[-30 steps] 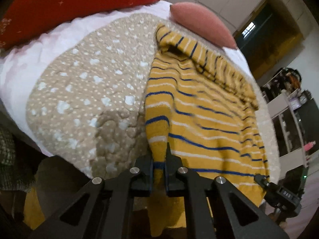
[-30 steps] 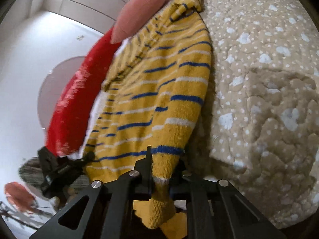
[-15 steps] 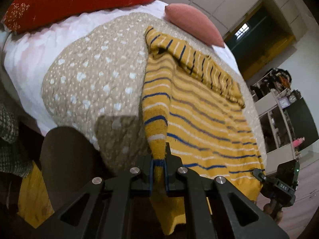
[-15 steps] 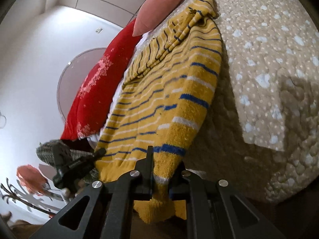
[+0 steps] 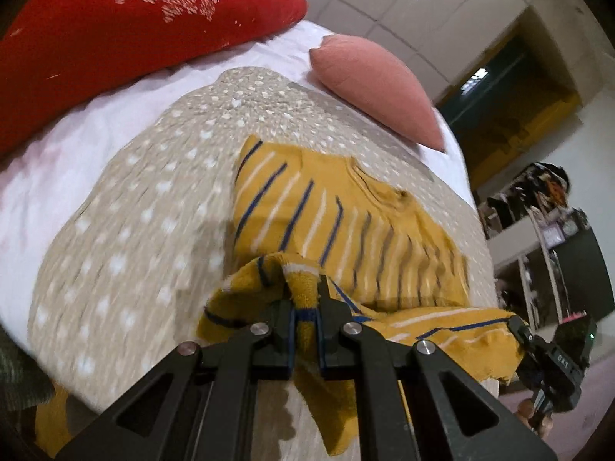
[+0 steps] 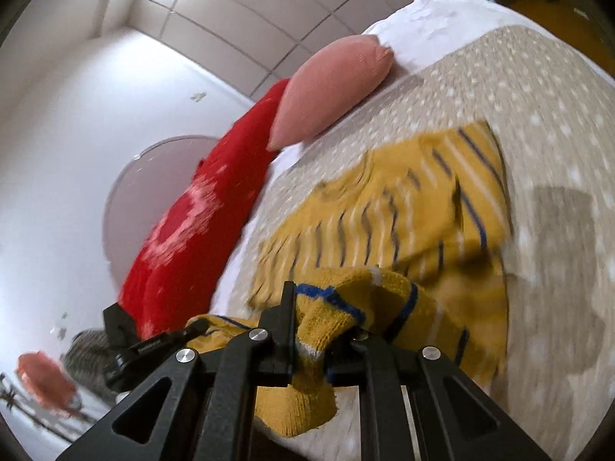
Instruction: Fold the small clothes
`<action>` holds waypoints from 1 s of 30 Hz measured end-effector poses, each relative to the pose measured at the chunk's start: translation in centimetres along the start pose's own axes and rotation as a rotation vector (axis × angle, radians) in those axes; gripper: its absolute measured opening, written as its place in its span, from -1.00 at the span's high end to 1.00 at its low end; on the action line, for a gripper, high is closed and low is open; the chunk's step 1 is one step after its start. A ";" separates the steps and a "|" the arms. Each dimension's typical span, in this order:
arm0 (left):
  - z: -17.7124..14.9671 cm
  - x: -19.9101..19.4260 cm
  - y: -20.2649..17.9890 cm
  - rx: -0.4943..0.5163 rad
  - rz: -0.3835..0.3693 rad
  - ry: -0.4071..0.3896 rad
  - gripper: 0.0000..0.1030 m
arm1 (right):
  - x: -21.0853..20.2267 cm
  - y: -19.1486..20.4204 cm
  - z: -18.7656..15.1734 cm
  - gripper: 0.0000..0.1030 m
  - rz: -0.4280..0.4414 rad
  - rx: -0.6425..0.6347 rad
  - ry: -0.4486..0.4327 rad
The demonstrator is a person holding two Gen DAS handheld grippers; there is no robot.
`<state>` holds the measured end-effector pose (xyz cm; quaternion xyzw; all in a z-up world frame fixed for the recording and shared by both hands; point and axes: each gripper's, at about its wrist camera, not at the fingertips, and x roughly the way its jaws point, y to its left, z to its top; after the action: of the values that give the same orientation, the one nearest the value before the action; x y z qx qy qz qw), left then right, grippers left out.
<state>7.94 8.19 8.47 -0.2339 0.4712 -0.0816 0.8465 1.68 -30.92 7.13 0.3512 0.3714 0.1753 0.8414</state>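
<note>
1. Two corners of the yellow striped sweater (image 5: 346,226), mid-frame on the dotted blanket (image 5: 134,207), are clenched by your left gripper (image 5: 305,307) and right gripper (image 6: 323,319).
2. Uneven travel could skew the fold.
3. Thick knit may slip free.

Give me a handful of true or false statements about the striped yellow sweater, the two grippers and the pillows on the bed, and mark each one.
1. The left gripper is clamped on the yellow knitted sweater with blue and white stripes. True.
2. The right gripper is open and holds nothing. False: it is shut on the sweater's edge.
3. The sweater lies on a beige blanket with white dots. True.
4. The small pink pillow rests on top of the sweater. False: it sits apart, farther up the bed.
5. The big red pillow with a white pattern lies on the floor. False: it is on the bed, beside the pink one.
</note>
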 end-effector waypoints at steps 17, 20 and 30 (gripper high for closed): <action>9.1 10.3 3.7 -0.287 -0.203 0.054 0.19 | 12.4 -9.7 10.3 -0.08 -0.033 0.278 0.032; 9.6 10.0 4.7 -0.303 -0.180 0.040 0.15 | 12.7 -10.1 11.3 -0.27 -0.048 0.292 -0.002; 7.5 6.2 5.2 -0.104 -0.004 -0.004 0.03 | 8.5 -6.1 11.6 -0.27 -0.176 0.077 -0.042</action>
<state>17.18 12.94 4.62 -0.2786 0.4727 -0.0583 0.8340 16.24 -35.77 4.01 0.3528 0.3897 0.0788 0.8470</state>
